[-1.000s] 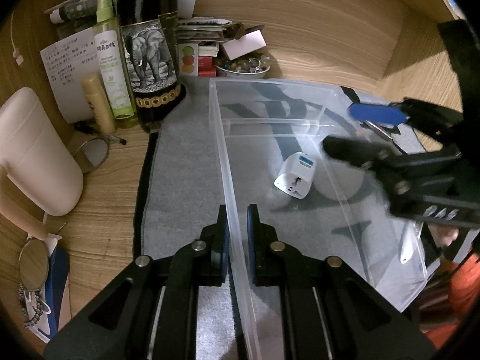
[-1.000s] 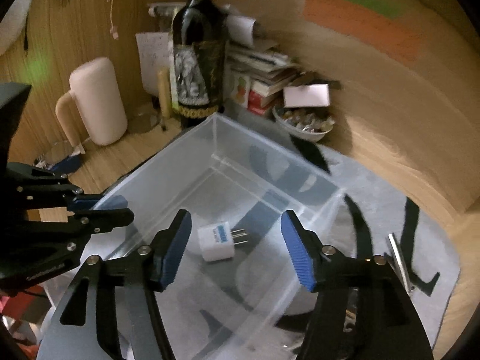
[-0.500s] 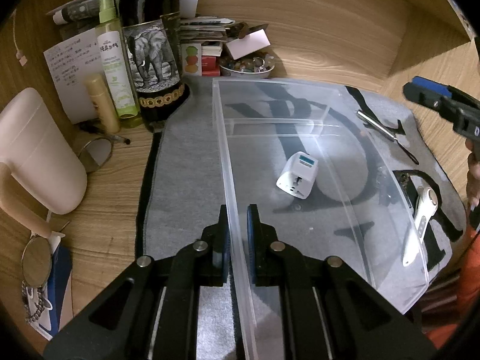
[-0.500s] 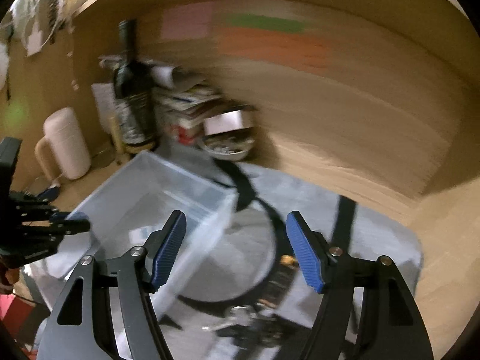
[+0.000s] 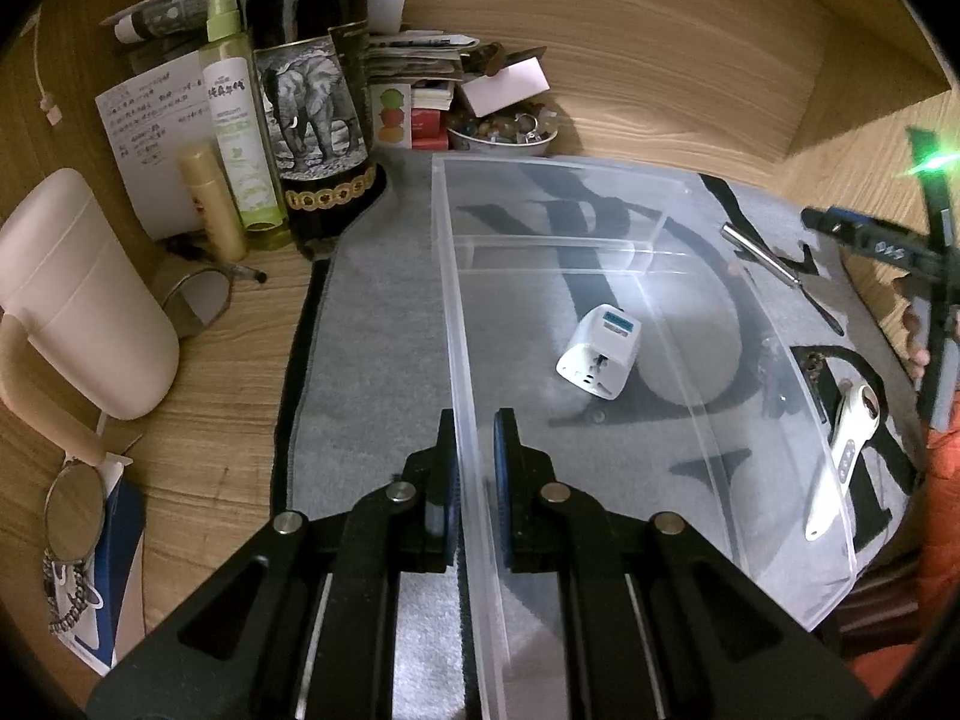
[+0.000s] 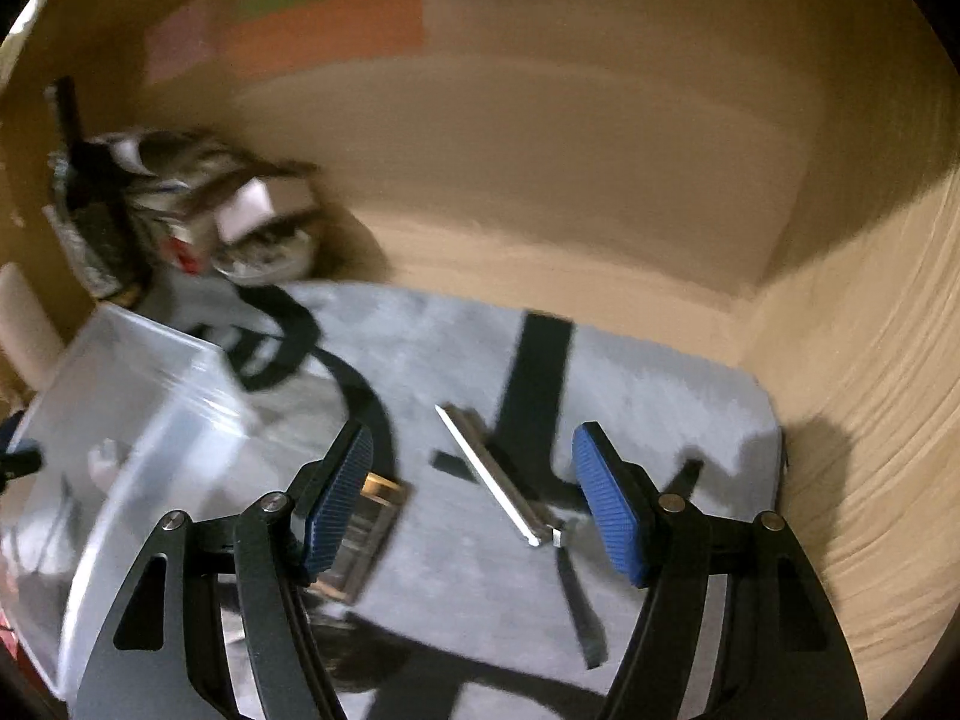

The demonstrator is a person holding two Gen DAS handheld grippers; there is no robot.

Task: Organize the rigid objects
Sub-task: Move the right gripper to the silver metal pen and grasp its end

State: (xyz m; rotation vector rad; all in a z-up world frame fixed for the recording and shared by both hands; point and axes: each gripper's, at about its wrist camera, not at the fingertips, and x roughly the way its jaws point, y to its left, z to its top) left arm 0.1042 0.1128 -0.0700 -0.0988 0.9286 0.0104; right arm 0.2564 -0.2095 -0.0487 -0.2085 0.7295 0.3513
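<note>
Lying between right tongs (image 6: pixel 471 504): screwdriver (image 6: pixel 492 477).

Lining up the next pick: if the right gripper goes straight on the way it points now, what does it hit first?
Probably the metal screwdriver lying on the grey mat, between the open fingers of the right gripper. The frame is blurred, so depth is uncertain.
</note>
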